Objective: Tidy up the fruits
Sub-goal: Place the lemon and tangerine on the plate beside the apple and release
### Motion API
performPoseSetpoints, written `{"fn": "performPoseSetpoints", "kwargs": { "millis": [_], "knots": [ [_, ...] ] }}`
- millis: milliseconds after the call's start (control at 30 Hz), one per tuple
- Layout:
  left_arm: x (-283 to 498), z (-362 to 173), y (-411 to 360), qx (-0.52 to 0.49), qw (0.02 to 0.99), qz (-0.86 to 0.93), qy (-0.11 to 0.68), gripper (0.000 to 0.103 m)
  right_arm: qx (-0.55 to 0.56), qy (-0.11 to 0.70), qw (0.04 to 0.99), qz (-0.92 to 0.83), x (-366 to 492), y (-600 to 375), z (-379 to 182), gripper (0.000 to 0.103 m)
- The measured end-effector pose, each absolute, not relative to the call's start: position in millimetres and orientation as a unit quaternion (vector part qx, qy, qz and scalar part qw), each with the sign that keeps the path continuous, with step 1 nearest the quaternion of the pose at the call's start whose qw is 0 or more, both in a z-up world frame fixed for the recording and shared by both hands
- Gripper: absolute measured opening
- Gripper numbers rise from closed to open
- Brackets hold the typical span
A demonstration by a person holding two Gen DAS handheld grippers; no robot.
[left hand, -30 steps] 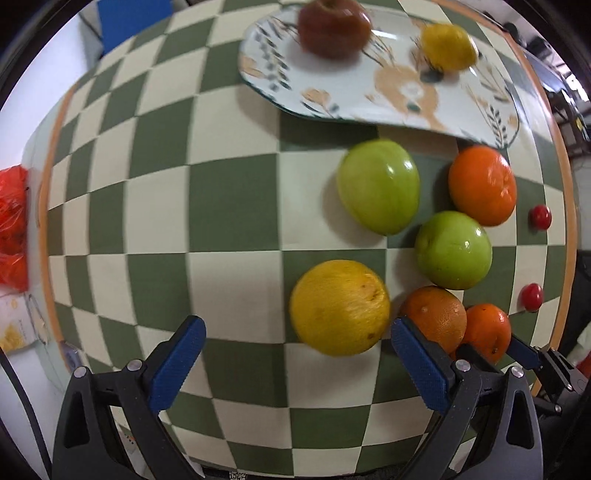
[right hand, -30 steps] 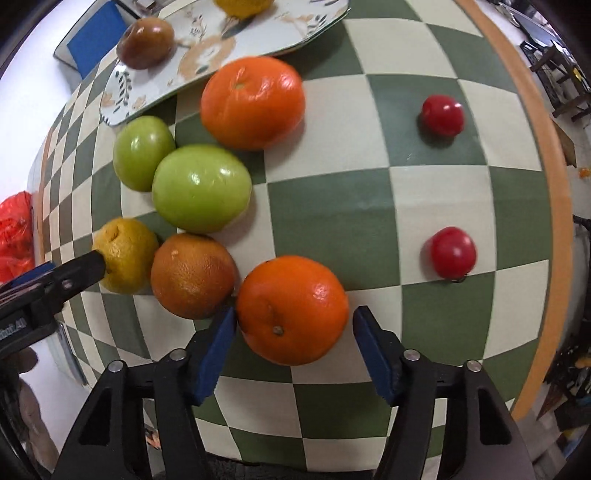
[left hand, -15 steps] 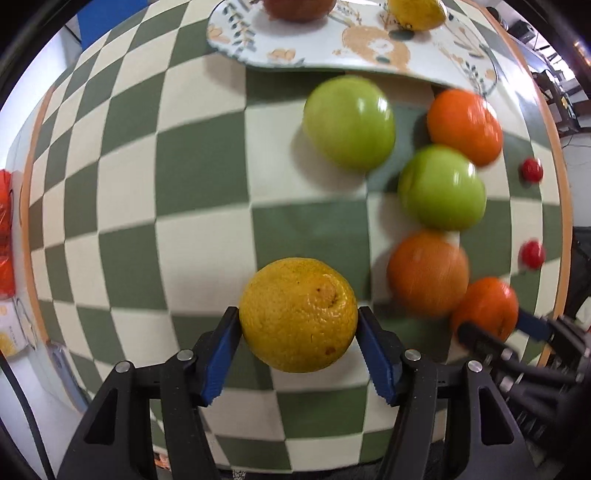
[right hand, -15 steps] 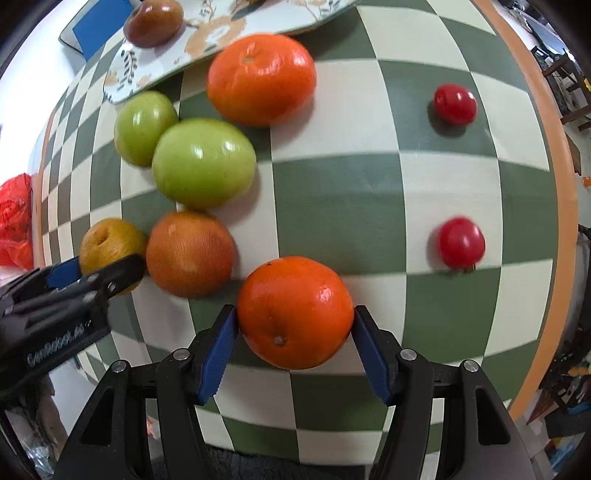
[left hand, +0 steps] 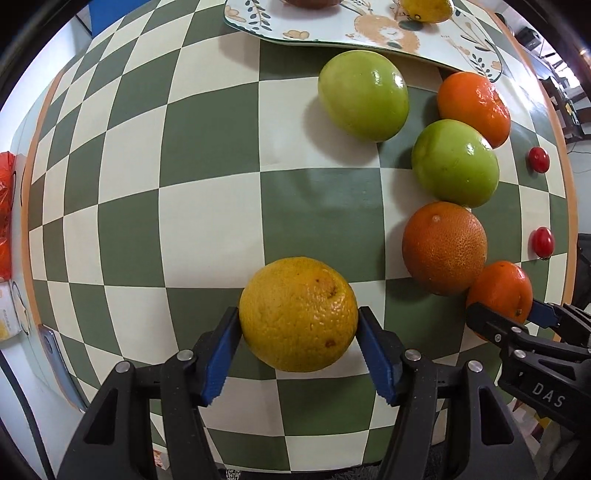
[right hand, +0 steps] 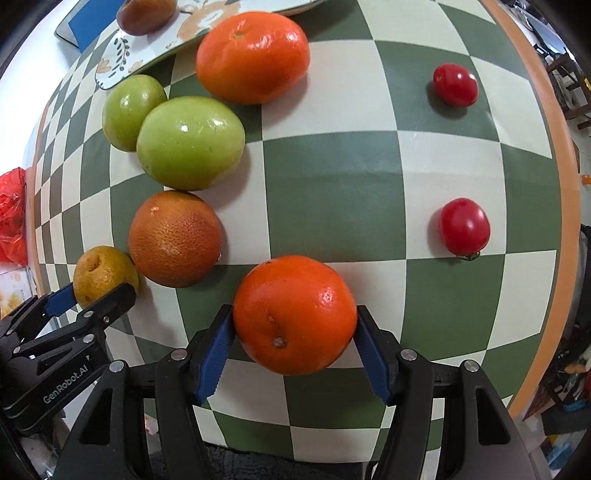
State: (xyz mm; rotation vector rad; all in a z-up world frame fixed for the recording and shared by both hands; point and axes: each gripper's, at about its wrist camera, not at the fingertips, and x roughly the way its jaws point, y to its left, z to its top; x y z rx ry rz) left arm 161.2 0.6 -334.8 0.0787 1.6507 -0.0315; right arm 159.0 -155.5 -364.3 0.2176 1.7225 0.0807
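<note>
My left gripper is shut on a yellow orange, held above the checkered table. My right gripper is shut on a bright orange mandarin; it also shows at the right of the left wrist view. On the table lie a dark orange, two green apples, another mandarin and two cherry tomatoes. A patterned plate at the far side holds a brown fruit and a lemon.
The table's orange rim runs along the right. A red plastic bag lies off the left edge. A blue-covered item sits beyond the plate at the far left.
Both grippers closed on their fruits a second ago and have since lifted them slightly; the left gripper moved in on the yellow orange from behind it.
</note>
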Motion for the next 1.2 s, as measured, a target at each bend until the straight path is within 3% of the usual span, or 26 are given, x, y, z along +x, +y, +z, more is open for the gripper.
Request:
{"fn": "performPoseSetpoints", "kwargs": {
  "millis": [267,467,633,833,1200],
  "knots": [
    [187,-309,4,0.023,0.684,-0.027,0.729,0.060,0.098,0.758,0.644,0.041,156,-157,-354,0.065],
    [221,-237,4,-0.013,0.727,-0.053,0.685,0.060,0.137,0.722,0.676,0.053,177,-178,-302,0.065],
    [299,-204,7,-0.031,0.751,-0.054,0.658,0.060,0.144,0.679,0.717,0.069,234,-179,-257,0.065],
    [370,-241,24,-0.034,0.726,-0.026,0.687,0.060,0.133,0.654,0.740,0.088,319,-145,-253,0.065],
    [419,-298,46,-0.063,0.675,-0.005,0.735,0.061,0.107,0.682,0.713,0.121,379,-83,-320,0.065]
  ]
}}
